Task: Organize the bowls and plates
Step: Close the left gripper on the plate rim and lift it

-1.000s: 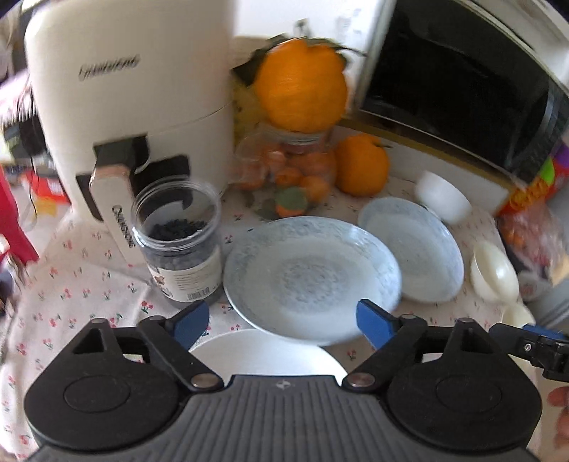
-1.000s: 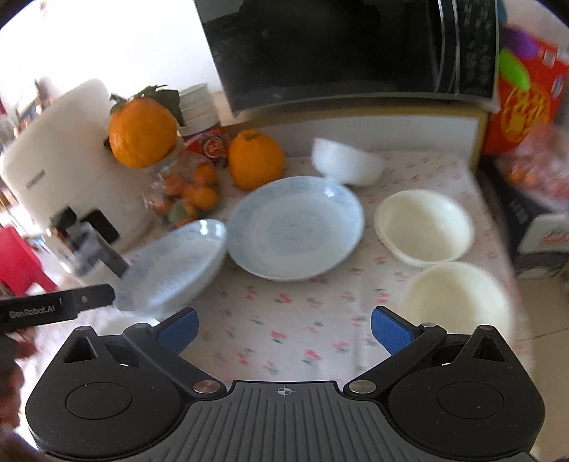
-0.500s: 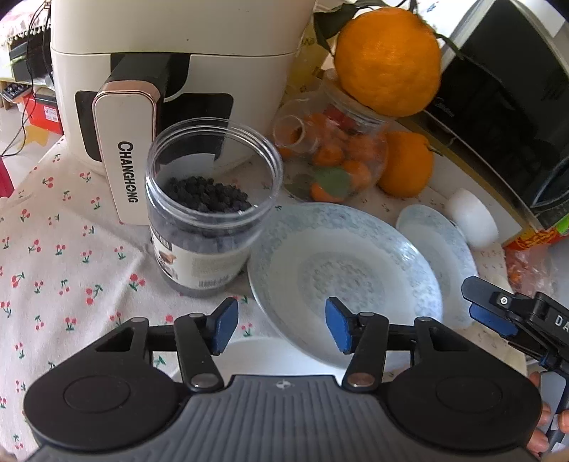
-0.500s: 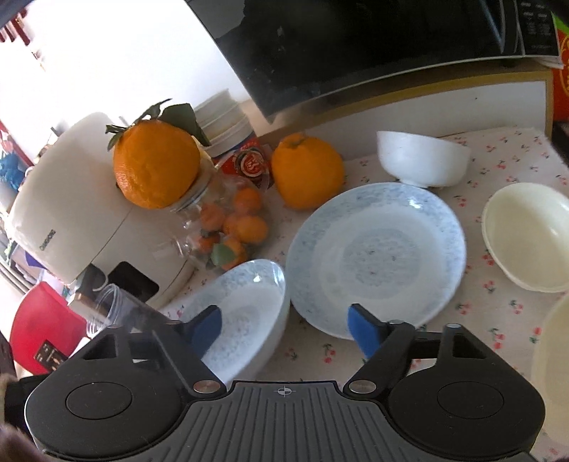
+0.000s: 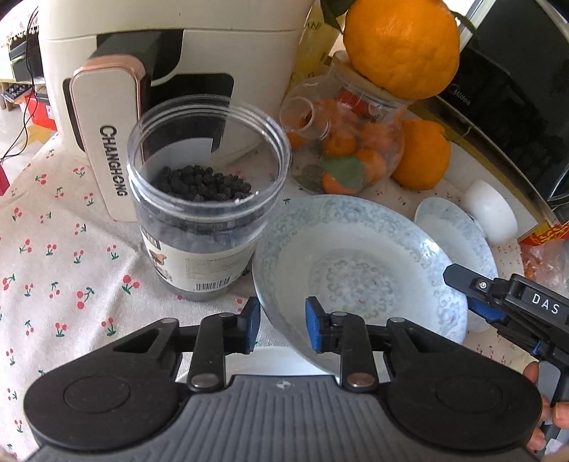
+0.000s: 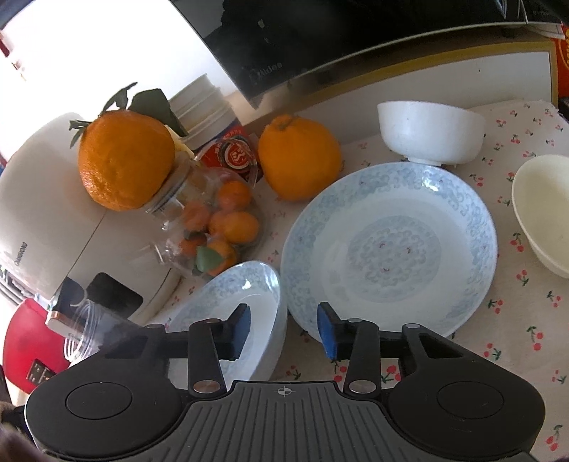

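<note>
A pale blue patterned plate (image 5: 359, 270) sits tilted on the cherry-print cloth; its near rim lies between the fingers of my left gripper (image 5: 281, 328), which stand partly closed around it without clearly touching. My right gripper (image 6: 282, 330) straddles the right rim of the same plate (image 6: 231, 305), also partly closed and apart from the rim. A second blue plate (image 6: 387, 245) lies flat to the right. A white bowl (image 6: 430, 133) and a cream bowl (image 6: 544, 216) stand further back and right. A white plate (image 5: 270, 362) lies under the left gripper.
An open jar of dark pellets (image 5: 202, 199) stands just left of the tilted plate. Behind it are a white air fryer (image 5: 149, 71), a glass jar of small oranges (image 5: 348, 149) topped by a big orange (image 5: 402, 42), another orange (image 6: 298, 156) and a microwave (image 6: 355, 32).
Both grippers have moved in toward the tilted blue plate and narrowed their fingers around its rim. The plate's near edge now sits between the left fingers.
</note>
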{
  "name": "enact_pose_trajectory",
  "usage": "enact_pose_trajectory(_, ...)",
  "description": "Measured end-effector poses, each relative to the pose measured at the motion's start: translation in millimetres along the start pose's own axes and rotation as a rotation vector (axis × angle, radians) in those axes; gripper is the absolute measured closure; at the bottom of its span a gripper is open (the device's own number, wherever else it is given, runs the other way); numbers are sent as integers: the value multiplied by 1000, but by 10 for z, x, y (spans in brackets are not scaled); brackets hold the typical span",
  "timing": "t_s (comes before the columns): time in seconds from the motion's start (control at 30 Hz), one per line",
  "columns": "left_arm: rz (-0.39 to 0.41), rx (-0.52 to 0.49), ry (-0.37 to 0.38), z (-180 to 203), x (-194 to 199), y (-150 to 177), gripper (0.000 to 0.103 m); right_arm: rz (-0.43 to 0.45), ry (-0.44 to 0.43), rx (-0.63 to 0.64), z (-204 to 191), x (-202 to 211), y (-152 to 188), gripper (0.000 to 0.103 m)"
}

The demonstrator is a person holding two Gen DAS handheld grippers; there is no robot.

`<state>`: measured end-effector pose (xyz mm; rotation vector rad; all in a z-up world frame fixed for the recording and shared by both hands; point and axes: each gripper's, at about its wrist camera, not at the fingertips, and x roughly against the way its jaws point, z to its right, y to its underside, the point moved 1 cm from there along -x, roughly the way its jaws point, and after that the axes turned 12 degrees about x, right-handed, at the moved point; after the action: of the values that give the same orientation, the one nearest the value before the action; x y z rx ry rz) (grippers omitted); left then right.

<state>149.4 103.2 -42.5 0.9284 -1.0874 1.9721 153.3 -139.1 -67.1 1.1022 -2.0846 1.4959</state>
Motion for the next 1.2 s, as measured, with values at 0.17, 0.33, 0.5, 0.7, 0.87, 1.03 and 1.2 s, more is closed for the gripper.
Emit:
enact_pose_trajectory(0.17,1,-6,-10,-15,-51,17,84,-11,20,-5,-8,-74,34,71)
enact_pose_trajectory(0.33,22,-30,-6,-32,-46,21,88,4,31,24,-49,-100,52,79)
enact_pose_trajectory(0.5,38,-58,-3,-28,-44,25,89,15,29,81,-120,-107,64,90)
enact_pose_trajectory(0.7,68,-77,-3,-24,-29,22,90,10,58,151,-205,-90,89,88)
enact_pose_trajectory(0.87,107,-121,2,14,44,43,90,9,70,181,-224,-38,125,88)
enact_pose_trajectory(1.03,136,-149,25,52,138,71,90,31,75,191,-230,90,132,88)
enact_pose_trajectory(1.2,148,-171,54,121,218,121,90,47,83,201,-242,232,132,88)
